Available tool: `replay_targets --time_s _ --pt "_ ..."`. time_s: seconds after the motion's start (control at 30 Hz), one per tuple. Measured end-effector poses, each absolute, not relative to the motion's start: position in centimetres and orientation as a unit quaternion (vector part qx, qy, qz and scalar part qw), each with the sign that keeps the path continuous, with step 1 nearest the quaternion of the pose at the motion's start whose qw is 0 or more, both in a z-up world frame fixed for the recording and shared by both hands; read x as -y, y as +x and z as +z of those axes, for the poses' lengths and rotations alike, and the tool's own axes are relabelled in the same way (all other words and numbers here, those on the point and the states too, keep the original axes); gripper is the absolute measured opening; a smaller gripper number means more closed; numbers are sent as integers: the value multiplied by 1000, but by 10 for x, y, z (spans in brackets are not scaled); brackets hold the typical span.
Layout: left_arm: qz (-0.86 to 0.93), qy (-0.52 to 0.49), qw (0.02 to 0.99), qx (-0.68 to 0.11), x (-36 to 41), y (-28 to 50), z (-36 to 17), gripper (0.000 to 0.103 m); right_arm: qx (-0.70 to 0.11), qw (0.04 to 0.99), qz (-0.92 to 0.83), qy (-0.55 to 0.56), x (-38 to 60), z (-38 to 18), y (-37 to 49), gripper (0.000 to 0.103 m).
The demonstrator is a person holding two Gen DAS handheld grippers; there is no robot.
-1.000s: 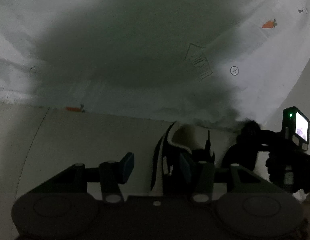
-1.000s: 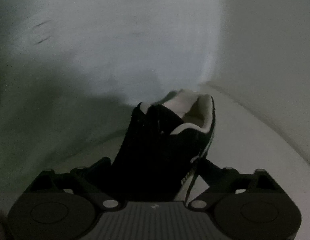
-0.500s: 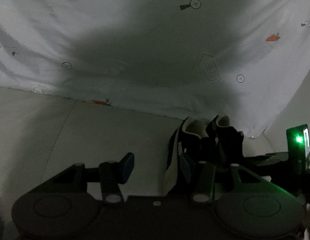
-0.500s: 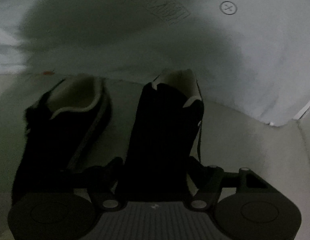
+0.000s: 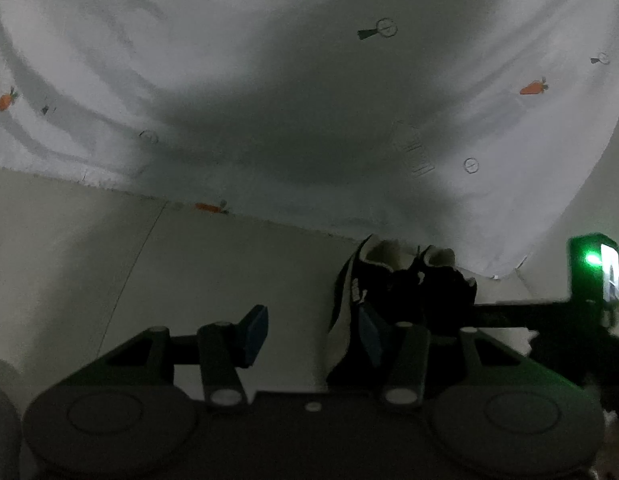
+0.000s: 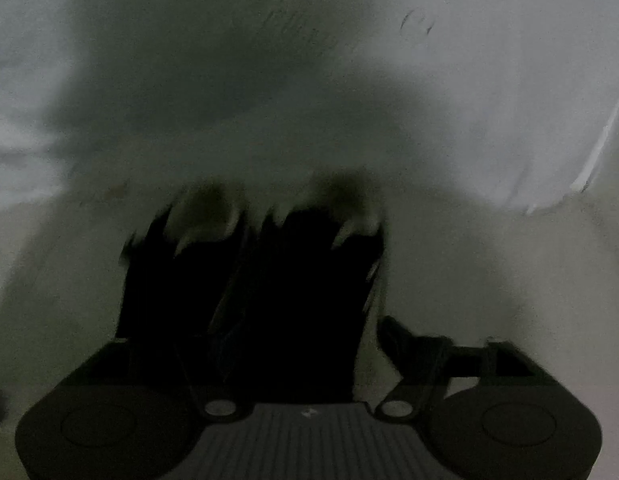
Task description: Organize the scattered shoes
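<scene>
Placing step: the right gripper [image 6: 309,344] is opening around the right shoe [image 6: 309,300], seemingly beside its mate [image 6: 181,280]; the left gripper [image 5: 309,330] stands half-open, empty. Next, withdraw cleanly.

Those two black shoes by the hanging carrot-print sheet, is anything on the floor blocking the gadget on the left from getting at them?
Nothing visible does. The left hand-held gripper is open and empty, with one blue pad right beside the nearer black shoe; the second shoe stands against it. The pale floor around them looks bare.
</scene>
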State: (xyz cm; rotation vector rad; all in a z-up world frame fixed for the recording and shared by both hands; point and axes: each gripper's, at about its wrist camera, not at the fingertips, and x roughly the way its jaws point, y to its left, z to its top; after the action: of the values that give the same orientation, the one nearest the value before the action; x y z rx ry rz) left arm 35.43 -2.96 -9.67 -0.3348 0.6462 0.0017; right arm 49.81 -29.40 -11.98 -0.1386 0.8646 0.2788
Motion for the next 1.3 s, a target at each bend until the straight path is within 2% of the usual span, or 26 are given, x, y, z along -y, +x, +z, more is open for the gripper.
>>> replay_targets --time_s 0.13,0.3,0.73,0.83,0.93,1.0,1.1,1.3 --pt "7 -162 935 -316 25 351 -97 51 -463 873 145 -48 289 -141 525 94" --pt "13 -170 932 -320 19 352 -102 51 -447 878 148 -85 282 -147 508 82" --pt "-12 -158 937 -313 31 343 -91 51 -478 851 190 -105 280 -133 483 78" --pt "-15 -142 945 -295 34 330 -73 51 -496 842 187 -103 279 -126 485 79" --pt "-13 -131 953 -273 37 310 -54 55 -462 866 169 -90 285 -96 467 80" --pt "-11 -132 955 -265 38 296 -47 57 -444 877 157 -96 291 -81 447 90" --pt "-2 -138 957 -255 44 264 -39 58 -412 895 143 -90 312 -47 398 93" --pt "3 -142 956 -257 62 207 -38 62 -389 911 124 -65 350 -14 322 98"
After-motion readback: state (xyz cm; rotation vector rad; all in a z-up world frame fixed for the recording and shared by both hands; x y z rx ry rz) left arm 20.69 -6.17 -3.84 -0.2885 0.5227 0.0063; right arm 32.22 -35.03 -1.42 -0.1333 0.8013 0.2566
